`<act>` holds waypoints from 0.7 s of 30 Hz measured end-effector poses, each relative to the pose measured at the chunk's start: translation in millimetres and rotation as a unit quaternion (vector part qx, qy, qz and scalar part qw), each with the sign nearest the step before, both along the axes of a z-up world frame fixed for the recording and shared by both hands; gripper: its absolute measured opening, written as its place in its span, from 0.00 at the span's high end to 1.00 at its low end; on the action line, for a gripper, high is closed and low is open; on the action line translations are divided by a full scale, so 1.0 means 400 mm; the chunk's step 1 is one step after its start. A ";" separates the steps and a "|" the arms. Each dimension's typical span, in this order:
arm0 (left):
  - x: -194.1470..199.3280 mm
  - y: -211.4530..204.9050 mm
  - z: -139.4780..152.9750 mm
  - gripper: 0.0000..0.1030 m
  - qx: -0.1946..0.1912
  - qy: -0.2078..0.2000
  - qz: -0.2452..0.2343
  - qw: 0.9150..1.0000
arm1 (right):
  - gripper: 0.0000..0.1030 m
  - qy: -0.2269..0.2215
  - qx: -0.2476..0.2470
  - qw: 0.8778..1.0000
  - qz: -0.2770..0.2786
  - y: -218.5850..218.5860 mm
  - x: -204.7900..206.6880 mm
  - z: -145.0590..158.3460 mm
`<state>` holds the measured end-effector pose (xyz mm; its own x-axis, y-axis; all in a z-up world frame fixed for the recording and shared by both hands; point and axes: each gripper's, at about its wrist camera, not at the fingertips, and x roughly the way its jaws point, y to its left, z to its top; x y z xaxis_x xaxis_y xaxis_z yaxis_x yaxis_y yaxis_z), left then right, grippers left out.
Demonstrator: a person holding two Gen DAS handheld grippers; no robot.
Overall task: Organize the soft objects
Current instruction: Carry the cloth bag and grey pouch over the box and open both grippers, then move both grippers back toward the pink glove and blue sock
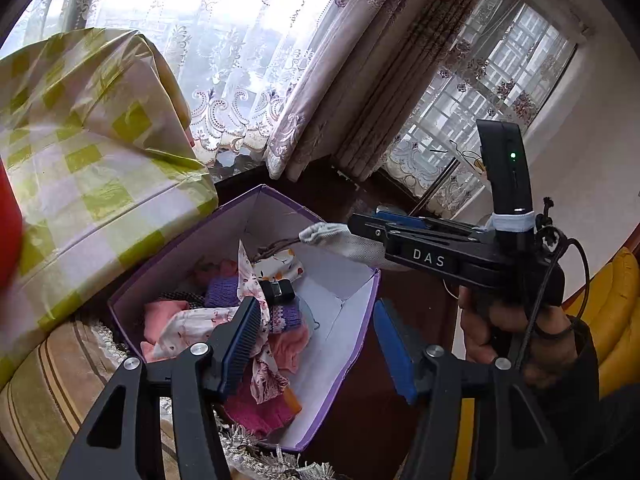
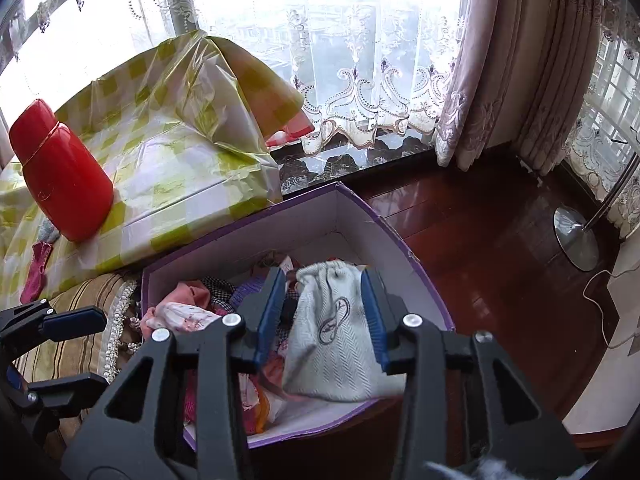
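We have both tools over the purple box, which sits on the dark wooden floor against the checked-cloth table. The right tool has its jaws apart around the grey drawstring pouch; in the right wrist view the pouch hangs between the blue pads with a gap on the left side, and we cannot tell whether the right pad touches it, so we judge it is being let go rather than gripped. The left tool also stands apart, with nothing clamped; a floral scrap of cloth lies beside its left pad, over the pile of pink and purple knits already filling the left half of the box. The pouch sits above the bare white right half, which is where we would want it to land. To do this well, we should keep the right jaws wide, lower a little so the pouch settles flat on the box bottom, and draw the tool straight up so the pad does not drag the cord or fabric out again. The left tool should pull clear without snagging the floral cloth. A red flask stands on the table, well away from the work.
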<state>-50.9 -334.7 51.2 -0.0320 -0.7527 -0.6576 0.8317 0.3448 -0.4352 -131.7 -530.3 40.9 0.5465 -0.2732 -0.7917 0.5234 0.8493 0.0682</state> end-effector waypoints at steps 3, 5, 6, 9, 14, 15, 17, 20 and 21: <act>0.005 0.010 0.000 0.42 0.000 0.000 0.010 1.000 | 0.54 0.000 0.003 1.000 0.003 0.004 0.004 -0.003; 0.012 0.018 0.001 0.42 0.000 -0.002 0.016 1.000 | 0.51 0.002 0.003 1.000 0.006 0.009 0.008 -0.004; 0.015 0.024 0.002 0.42 0.000 -0.003 0.021 1.000 | 0.48 0.003 0.003 1.000 0.008 0.011 0.009 -0.004; 0.023 0.043 0.005 0.42 -0.001 -0.006 0.034 0.999 | 0.46 0.004 0.003 1.000 0.012 0.018 0.012 -0.004; 0.050 0.091 0.003 0.42 0.000 -0.006 0.064 0.998 | 0.44 0.006 0.007 1.000 0.028 0.047 0.029 -0.005; 0.056 0.102 0.002 0.42 0.001 -0.006 0.071 0.997 | 0.44 0.006 0.008 0.999 0.034 0.056 0.034 -0.005; 0.068 0.124 -0.001 0.42 0.002 -0.006 0.087 0.996 | 0.44 0.006 0.011 0.999 0.048 0.078 0.046 -0.006; 0.089 0.165 0.000 0.42 0.003 -0.006 0.113 0.994 | 0.43 0.005 0.016 0.997 0.071 0.117 0.067 -0.009; 0.095 0.181 0.001 0.42 0.004 -0.006 0.123 0.992 | 0.43 0.005 0.017 0.997 0.079 0.132 0.074 -0.009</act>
<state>-12.8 -262.5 51.6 0.1601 -0.7316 -0.6627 0.7276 0.5411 -0.4216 -102.0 -477.4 37.2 0.5720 -0.1565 -0.8052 0.3834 0.9188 0.0938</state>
